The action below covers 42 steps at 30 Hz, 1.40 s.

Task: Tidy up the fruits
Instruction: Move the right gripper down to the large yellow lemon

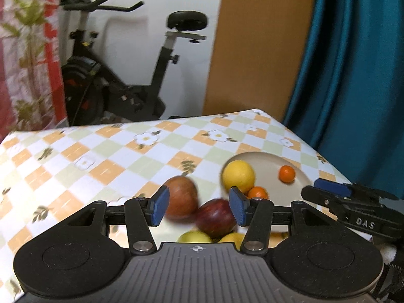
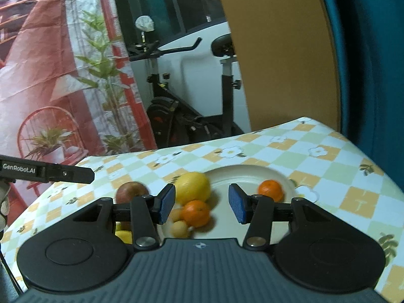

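Note:
In the left wrist view my left gripper [image 1: 200, 205] hangs open above the fruit, nothing between its blue pads. Below it on the cloth lie a brownish-red apple [image 1: 180, 199], a dark red apple [image 1: 216, 218] and two yellow-green fruits [image 1: 194, 237]. A cream plate [image 1: 265, 157] holds a lemon [image 1: 238, 178] and two oranges [image 1: 286, 173]. My right gripper [image 2: 202, 203] is open and empty over the plate [image 2: 242, 174], above the lemon [image 2: 193, 186], an orange [image 2: 196, 213], a second orange [image 2: 270, 189] and a small yellow fruit [image 2: 179, 228]. The apple [image 2: 131, 192] lies left of the plate.
The table wears a checked floral cloth [image 1: 101, 156]; its far edge and right corner are close behind the plate. An exercise bike [image 1: 121, 75] stands beyond the table, with a teal curtain [image 1: 353, 75] to the right. Each gripper shows at the side of the other's view.

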Each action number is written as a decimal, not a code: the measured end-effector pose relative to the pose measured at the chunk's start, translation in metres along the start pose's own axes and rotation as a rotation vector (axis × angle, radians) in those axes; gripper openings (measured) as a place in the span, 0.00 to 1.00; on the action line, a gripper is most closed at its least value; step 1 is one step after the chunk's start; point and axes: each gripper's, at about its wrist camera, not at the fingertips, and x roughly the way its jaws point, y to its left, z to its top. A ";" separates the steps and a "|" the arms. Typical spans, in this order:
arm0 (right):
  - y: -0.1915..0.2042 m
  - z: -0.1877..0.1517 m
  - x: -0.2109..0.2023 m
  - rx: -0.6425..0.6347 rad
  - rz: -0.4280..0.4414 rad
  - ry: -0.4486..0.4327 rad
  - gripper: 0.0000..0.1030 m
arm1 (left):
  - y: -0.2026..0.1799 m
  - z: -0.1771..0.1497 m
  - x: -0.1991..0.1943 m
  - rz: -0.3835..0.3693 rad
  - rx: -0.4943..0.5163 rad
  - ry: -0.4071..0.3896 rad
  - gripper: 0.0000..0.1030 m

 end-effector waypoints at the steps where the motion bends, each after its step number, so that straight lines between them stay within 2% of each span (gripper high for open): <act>1: 0.005 -0.002 0.000 -0.007 0.009 0.006 0.49 | 0.003 -0.002 -0.002 0.006 -0.008 0.000 0.53; 8: 0.026 -0.021 0.002 -0.056 0.049 0.058 0.49 | 0.016 -0.018 -0.016 0.029 -0.079 -0.010 0.53; 19: 0.048 -0.042 0.005 -0.108 0.108 0.110 0.49 | 0.022 -0.039 -0.022 0.038 -0.092 0.014 0.53; 22: 0.049 -0.042 0.005 -0.116 0.114 0.111 0.56 | 0.024 -0.040 -0.022 0.035 -0.105 0.013 0.53; 31: 0.063 -0.044 0.023 -0.189 0.172 0.166 0.68 | 0.011 -0.042 -0.013 -0.006 -0.074 0.022 0.52; 36: 0.072 -0.050 0.037 -0.239 0.194 0.192 0.69 | -0.002 -0.047 -0.012 -0.048 -0.022 -0.010 0.52; 42: 0.074 -0.055 0.049 -0.272 0.208 0.220 0.69 | -0.006 -0.047 -0.003 -0.093 -0.040 -0.002 0.52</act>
